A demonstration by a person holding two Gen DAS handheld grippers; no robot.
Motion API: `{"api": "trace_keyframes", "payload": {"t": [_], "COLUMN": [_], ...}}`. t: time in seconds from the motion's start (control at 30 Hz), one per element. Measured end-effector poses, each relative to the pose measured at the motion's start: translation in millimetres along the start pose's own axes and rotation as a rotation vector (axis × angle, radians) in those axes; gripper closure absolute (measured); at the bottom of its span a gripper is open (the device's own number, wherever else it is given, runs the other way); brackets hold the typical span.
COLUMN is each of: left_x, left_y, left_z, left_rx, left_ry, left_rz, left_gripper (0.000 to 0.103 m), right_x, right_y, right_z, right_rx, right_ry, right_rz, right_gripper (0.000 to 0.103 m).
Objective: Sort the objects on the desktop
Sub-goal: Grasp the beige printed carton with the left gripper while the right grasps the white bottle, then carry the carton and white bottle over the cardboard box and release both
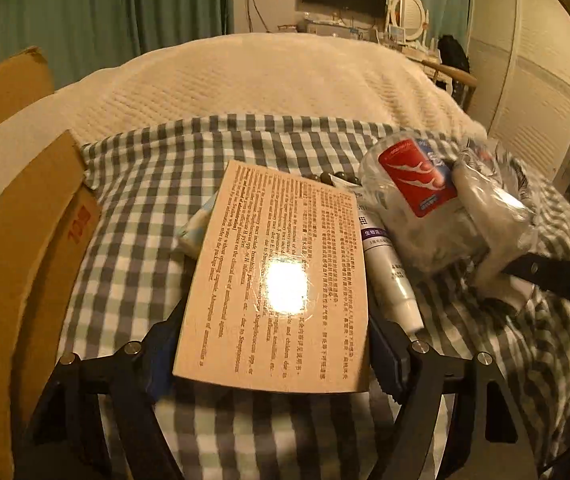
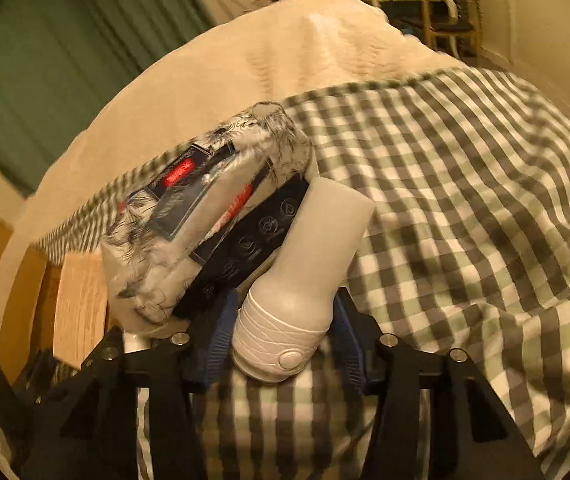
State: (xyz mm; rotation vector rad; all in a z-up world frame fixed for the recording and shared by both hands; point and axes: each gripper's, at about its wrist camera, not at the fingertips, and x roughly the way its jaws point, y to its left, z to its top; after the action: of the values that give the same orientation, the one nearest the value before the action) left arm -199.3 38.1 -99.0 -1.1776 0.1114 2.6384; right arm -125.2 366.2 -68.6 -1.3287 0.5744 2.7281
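Left gripper (image 1: 273, 360): jaws pinching the box (image 1: 275, 280), long axis running up-frame. Right gripper (image 2: 281, 336): jaws clamp the bottle (image 2: 305, 280) at its cap end, body pointing up-right.

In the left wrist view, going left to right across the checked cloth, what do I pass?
Cardboard box → flat tan printed box between the left tongs → white tube → clear bag with a red label → black arm of the right tongs at the right edge.
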Motion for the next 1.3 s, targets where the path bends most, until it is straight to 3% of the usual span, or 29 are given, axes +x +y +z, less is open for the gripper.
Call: {"api": "trace_keyframes", "payload": {"t": [0.2, 0.53, 0.73, 0.87, 1.03, 1.17, 1.3], "left_x": [-36, -102, -164, -212, -262, -281, -281], "left_y": [14, 21, 20, 33, 77, 127, 183], "left_z": [-3, -18, -2, 15, 39, 51, 57], "left_rx": [-0.041, -0.080, -0.081, -0.059, -0.067, -0.102, -0.137], "left_ry": [-0.027, -0.022, -0.110, -0.196, -0.286, -0.316, -0.316], "left_rz": [-0.024, -0.109, -0.152, -0.158, -0.129, -0.091, -0.008], "left_gripper": [0.024, 0.024, 0.024, 0.024, 0.024, 0.024, 0.024], "right_x": [-30, -97, -150, -204, -262, -278, -267], "right_y": [14, 29, 42, 76, 142, 197, 253], "right_z": [-20, -58, -63, -50, -37, -31, -28], "right_rx": [-0.074, -0.187, -0.248, -0.318, -0.436, -0.498, -0.537], "right_ry": [-0.028, -0.007, -0.032, -0.108, -0.196, -0.227, -0.205], "right_rz": [0.030, -0.020, -0.069, -0.076, -0.038, 0.035, 0.126], "right_gripper": [0.056, 0.056, 0.056, 0.056, 0.056, 0.056, 0.056]}}
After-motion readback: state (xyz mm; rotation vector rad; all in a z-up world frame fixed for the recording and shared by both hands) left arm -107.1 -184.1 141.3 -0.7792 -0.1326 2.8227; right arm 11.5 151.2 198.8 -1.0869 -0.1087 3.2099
